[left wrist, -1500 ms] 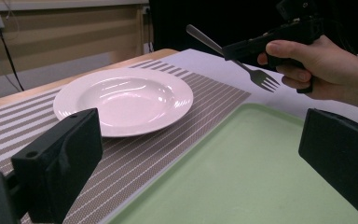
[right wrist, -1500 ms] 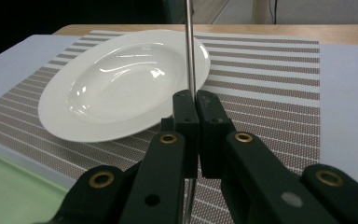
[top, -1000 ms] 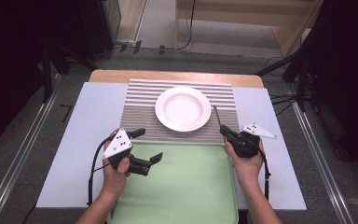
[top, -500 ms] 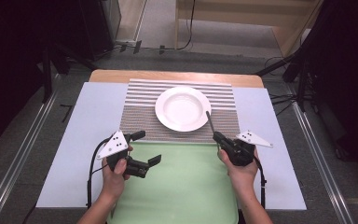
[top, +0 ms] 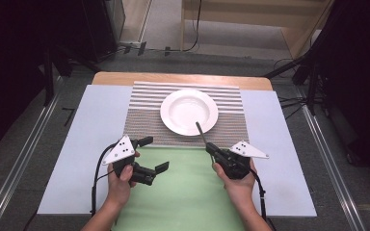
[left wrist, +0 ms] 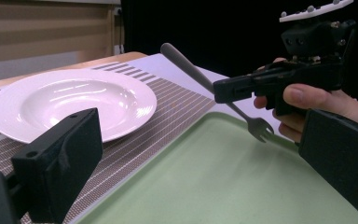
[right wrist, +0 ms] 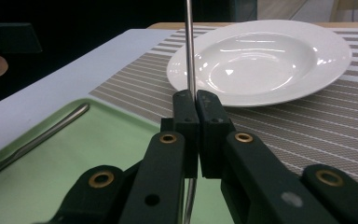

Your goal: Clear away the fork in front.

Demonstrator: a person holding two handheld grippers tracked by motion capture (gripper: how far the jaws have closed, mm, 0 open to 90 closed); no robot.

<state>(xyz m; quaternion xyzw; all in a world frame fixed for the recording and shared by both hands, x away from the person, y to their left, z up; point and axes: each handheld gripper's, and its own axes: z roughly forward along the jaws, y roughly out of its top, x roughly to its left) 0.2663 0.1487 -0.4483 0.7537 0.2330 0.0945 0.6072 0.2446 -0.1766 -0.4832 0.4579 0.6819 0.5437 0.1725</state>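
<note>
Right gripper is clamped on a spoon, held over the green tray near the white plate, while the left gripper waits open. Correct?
Not quite: the right gripper is shut on a fork, not a spoon; the left gripper view shows its tines. The rest holds: it hangs over the green tray near the white plate, and the left gripper is open.

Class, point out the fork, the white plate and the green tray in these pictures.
fork point(left wrist: 193, 72), left gripper view, on its handle.
white plate point(top: 189, 111), high view, on its bowl.
green tray point(top: 188, 192), high view, on its bare floor.
</note>
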